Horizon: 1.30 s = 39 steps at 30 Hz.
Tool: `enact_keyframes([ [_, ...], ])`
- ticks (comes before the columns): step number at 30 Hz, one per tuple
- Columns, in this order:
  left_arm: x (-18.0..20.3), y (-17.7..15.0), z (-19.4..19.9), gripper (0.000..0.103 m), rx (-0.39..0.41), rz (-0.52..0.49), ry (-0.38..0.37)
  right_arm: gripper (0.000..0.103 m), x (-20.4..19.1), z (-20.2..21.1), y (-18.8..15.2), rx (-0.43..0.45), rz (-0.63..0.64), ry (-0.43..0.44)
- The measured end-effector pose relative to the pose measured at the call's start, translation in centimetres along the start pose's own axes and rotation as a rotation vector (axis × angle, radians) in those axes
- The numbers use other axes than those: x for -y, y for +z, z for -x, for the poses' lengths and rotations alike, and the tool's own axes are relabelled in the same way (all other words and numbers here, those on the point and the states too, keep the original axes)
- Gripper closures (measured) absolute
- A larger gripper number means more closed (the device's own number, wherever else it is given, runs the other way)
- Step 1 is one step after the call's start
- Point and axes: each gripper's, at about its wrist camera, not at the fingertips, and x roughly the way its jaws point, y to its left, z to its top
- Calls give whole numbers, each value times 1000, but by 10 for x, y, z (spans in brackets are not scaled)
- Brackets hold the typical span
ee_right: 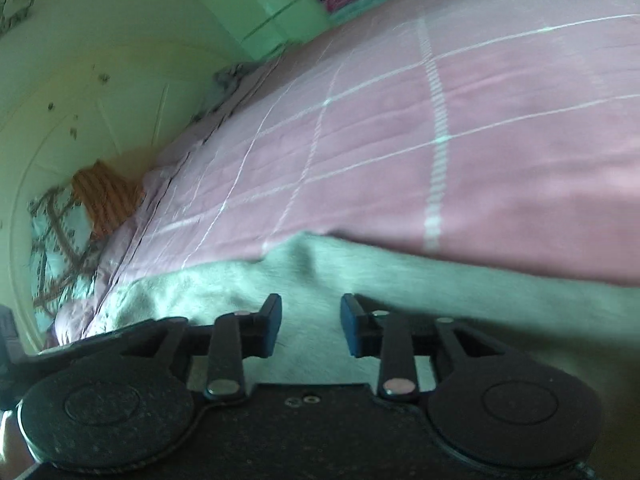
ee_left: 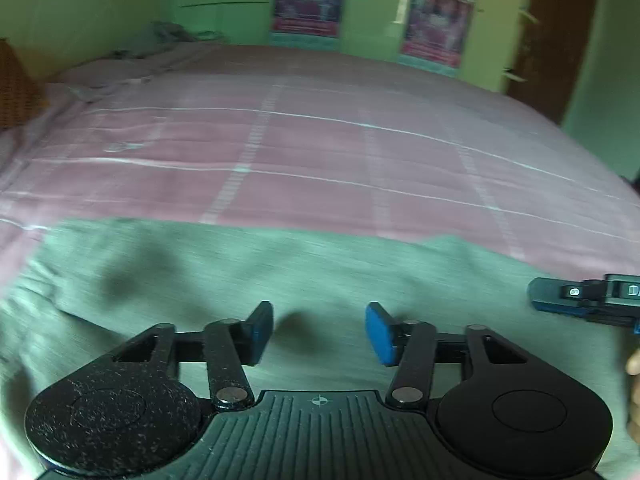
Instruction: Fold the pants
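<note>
Jaws of both grippers gape empty over pants edging the clear pink bedspread

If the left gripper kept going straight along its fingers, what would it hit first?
Most likely the grey-green pants lying just ahead of the open left gripper, then the pink bedsheet beyond; depth is unclear.

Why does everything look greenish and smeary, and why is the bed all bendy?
Left wrist view: a green tint, the posters smeared by blur, the pink bedsheet bulging from the fisheye lens, a soft shadow on the pants. Right wrist view: the same tint, the sheet's lines curved, the pants' edge streaked.
</note>
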Motion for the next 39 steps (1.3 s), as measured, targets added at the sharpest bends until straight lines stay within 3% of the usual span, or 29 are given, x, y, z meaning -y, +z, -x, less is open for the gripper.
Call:
enact_keyframes([
  [1, 6, -2, -2, 40, -15, 3, -10, 66, 14, 20, -5, 23, -18, -30],
  [4, 14, -12, -7, 39, -57, 9, 25, 66, 34, 49, -9, 48, -41, -66],
  [10, 17, -29, 5, 39, -57, 40, 38, 65, 129, 161, -22, 109, -140, -169],
  [13, 14, -37, 16, 39, -64, 45, 47, 65, 176, 222, -30, 204, -199, -275],
  [14, 12, -38, 19, 39, -69, 46, 51, 66, 204, 257, -36, 270, -238, -356],
  [16, 10, -41, 30, 39, -72, 36, 67, 67, 217, 272, -39, 298, -263, -384],
  [18, 7, -43, 43, 39, -64, 28, 83, 58, 234, 307, -45, 359, -329, -466],
  [21, -4, -52, 64, 39, -36, 53, 90, 50, 232, 362, -66, 504, -350, -432],
  [23, -12, -60, 72, 38, -39, 74, 100, 49, 230, 395, -86, 572, -363, -404],
  [26, -16, -71, 78, 38, -46, 56, 99, 48, 243, 429, -131, 621, -482, -346],
  [30, -8, -79, 82, 37, -45, -38, 120, 48, 257, 429, -156, 619, -585, -302],
  [35, -11, -80, 87, 34, -32, -3, 107, 49, 271, 405, -171, 597, -703, -249],
  [39, -12, -85, 87, 34, -31, -2, 119, 48, 271, 382, -161, 568, -667, -253],
])
